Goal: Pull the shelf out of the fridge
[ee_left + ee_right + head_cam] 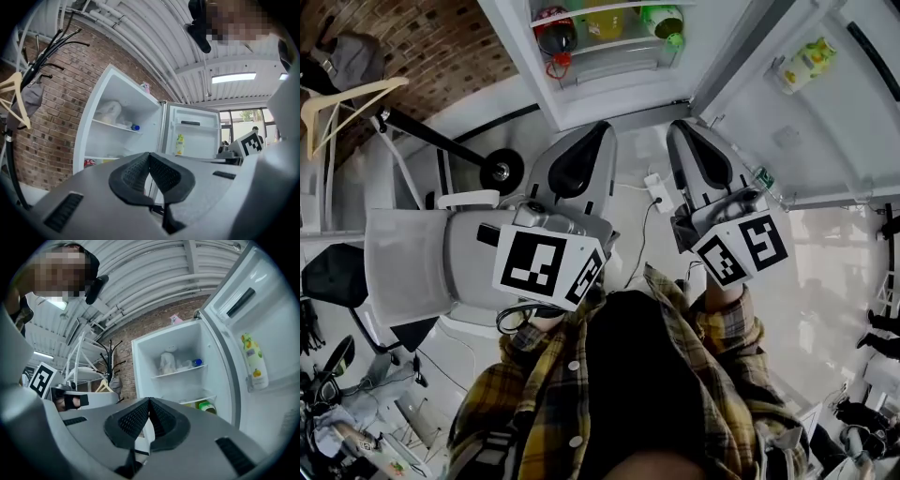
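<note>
Brick room, fridge (609,105) open. Left hand-held gripper (149,156), right hand-held gripper (149,401) pressed together, empty. You tip shelf (614,47), bottles (556,28) may fall.

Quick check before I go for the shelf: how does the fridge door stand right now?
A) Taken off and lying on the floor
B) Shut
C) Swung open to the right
C: the fridge door stands swung open at the right of the fridge, with a yellow bottle in its rack.

The top edge cuts off your fridge (609,101) in the head view. The white lump (167,363) inside it is too blurry for you to name.
</note>
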### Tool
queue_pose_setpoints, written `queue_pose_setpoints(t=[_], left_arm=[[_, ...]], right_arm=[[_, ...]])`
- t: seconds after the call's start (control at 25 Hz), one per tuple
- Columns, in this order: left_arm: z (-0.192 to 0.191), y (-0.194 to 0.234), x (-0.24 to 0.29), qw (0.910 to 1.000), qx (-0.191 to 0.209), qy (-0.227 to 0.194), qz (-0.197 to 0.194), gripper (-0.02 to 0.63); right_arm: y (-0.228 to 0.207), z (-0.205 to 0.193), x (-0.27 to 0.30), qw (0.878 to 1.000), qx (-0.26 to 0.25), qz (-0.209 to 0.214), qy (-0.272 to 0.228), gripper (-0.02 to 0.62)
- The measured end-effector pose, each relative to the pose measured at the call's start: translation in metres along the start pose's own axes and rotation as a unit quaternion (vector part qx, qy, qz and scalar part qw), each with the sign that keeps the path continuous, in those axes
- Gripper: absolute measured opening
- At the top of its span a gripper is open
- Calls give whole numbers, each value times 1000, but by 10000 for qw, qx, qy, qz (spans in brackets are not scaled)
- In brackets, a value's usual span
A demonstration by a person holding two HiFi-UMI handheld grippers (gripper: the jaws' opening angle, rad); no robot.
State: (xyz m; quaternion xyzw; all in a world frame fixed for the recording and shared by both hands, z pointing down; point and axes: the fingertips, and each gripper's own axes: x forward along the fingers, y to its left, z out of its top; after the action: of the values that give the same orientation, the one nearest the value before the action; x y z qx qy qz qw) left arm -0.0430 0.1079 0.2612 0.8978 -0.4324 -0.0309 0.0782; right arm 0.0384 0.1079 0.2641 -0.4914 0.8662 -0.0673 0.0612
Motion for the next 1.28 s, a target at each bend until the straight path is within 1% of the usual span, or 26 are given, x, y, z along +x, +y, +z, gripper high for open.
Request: queue_pose_setpoints(t=[0.16, 0.28, 0.56, 0.72, 1.0, 1.28], left_arm=[[3, 32, 13, 10000, 1, 51, -53, 3], [3, 48, 20, 9999, -44, 88, -80, 3], [-4, 68, 38, 9997, -164, 161, -82, 3], [-3, 75, 54, 9998, -177, 122, -39, 3], [-4, 86, 91, 9997, -142, 87, 181, 3], [10, 93, 145, 9981, -105, -140, 585, 3]], right_arm=[[0, -4, 34, 10000, 38, -87, 18, 17], [-4, -11, 49, 9998, 117, -152, 82, 17], [-15, -16, 72, 9994, 163, -210, 219, 17], [-29, -16, 81, 9994, 200, -192, 219, 17], [-62, -14, 110, 9995, 188, 67, 254, 17], [-108, 6, 141, 9983, 54, 532, 220, 17]])
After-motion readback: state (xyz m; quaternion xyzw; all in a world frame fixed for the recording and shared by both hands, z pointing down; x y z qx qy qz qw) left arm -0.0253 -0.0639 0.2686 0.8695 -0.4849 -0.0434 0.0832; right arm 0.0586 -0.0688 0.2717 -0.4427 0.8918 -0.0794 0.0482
